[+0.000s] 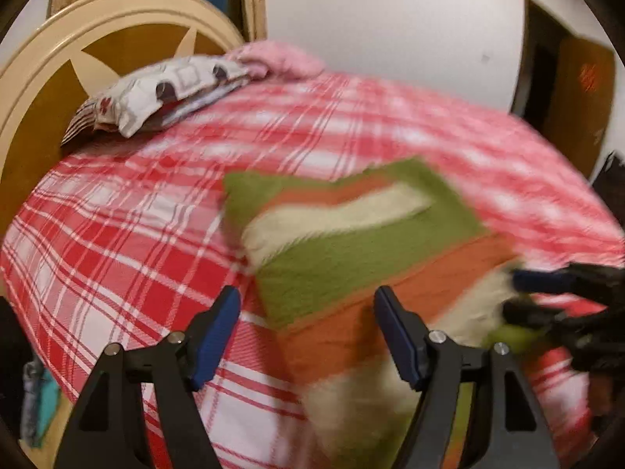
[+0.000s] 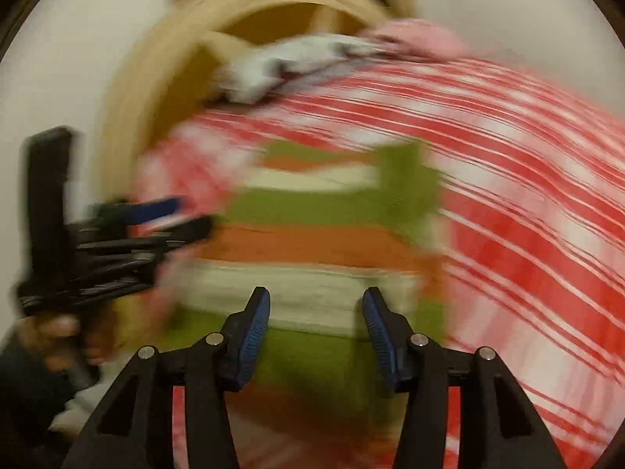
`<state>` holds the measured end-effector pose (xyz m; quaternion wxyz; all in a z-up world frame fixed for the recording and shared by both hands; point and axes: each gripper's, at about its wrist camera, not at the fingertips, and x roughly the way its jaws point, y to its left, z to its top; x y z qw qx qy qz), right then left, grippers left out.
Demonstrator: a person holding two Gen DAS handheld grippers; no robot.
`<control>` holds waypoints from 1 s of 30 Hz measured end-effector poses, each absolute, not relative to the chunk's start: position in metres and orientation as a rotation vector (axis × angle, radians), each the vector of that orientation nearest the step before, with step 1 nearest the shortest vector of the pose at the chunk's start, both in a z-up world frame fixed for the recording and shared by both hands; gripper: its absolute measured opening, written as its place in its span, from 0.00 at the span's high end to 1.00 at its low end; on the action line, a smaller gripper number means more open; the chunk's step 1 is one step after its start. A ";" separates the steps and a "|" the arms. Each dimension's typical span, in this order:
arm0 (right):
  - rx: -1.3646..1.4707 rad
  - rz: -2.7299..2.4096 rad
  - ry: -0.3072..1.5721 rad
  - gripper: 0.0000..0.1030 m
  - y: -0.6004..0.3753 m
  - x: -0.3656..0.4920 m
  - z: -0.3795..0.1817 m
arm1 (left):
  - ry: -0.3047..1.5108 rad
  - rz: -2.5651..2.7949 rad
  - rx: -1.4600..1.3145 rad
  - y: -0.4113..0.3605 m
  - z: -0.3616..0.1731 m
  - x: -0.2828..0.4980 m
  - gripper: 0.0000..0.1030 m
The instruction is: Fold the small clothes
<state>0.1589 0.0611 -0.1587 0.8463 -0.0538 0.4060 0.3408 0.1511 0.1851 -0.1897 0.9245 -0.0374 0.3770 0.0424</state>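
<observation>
A small striped garment [image 1: 351,242] in green, orange and cream lies partly folded on the red and white checked bed cover [image 1: 129,258]. My left gripper [image 1: 306,312] hovers over the garment's near left edge, open, with nothing pressed between its blue pads. In its own blurred view, my right gripper [image 2: 316,312] stands open above the garment [image 2: 312,234], the cloth lying below the jaws. The right gripper [image 1: 547,297] also shows at the garment's right edge in the left wrist view. The left gripper [image 2: 168,215] shows at the garment's left side, with a hand [image 2: 58,332] on its handle.
A patterned pillow [image 1: 164,93] and a pink cloth [image 1: 277,58] lie at the head of the bed, against a curved wooden headboard [image 1: 50,78]. A white wall [image 1: 390,19] and a brown door [image 1: 578,93] stand beyond the far side. The bed's edge drops off at lower left.
</observation>
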 end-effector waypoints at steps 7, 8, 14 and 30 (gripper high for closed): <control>-0.026 0.747 0.902 0.51 0.040 0.164 -0.181 | 0.744 0.135 -0.083 0.189 -0.197 0.147 0.10; -0.028 0.744 0.900 0.50 0.040 0.162 -0.178 | 0.750 0.133 -0.092 0.190 -0.191 0.142 0.10; -0.094 0.655 0.773 0.50 0.026 0.118 -0.140 | 0.687 0.108 -0.066 0.180 -0.151 0.101 0.09; -0.163 0.486 0.526 0.47 -0.005 0.028 -0.067 | 0.570 0.046 -0.062 0.150 -0.097 0.041 0.06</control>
